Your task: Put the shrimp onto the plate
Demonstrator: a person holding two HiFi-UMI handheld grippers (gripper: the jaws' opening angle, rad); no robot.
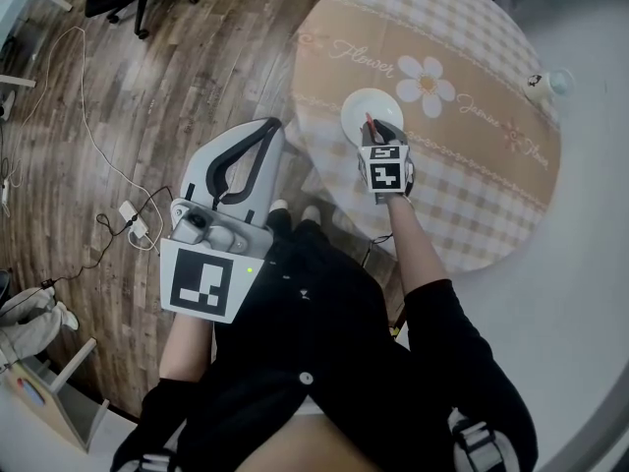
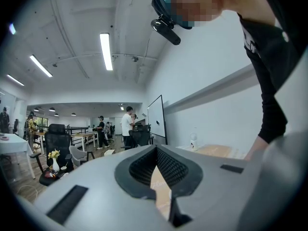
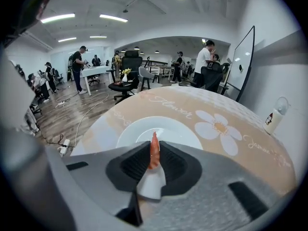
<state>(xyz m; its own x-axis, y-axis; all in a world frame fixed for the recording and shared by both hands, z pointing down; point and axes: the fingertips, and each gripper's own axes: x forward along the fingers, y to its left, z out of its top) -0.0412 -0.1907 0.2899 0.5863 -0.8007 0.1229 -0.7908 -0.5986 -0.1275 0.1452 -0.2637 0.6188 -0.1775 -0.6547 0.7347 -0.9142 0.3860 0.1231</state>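
Note:
A white plate [image 1: 371, 114] sits on the round beige tablecloth, left of a daisy print; it also fills the middle of the right gripper view, plate [image 3: 168, 129]. My right gripper [image 1: 372, 126] hangs over the plate's near rim, shut on an orange-red shrimp [image 3: 154, 150] that sticks up between the jaws; the shrimp [image 1: 371, 123] shows as a red sliver in the head view. My left gripper [image 1: 261, 132] is held off the table over the wooden floor, jaws close together with nothing between them, gripper [image 2: 156, 165].
The round table [image 1: 472, 195] carries a small white bottle [image 1: 539, 86] at its far right edge, seen too as bottle [image 3: 274, 118]. Cables and a power strip [image 1: 133, 222] lie on the floor at left. Office chairs, desks and people stand in the background.

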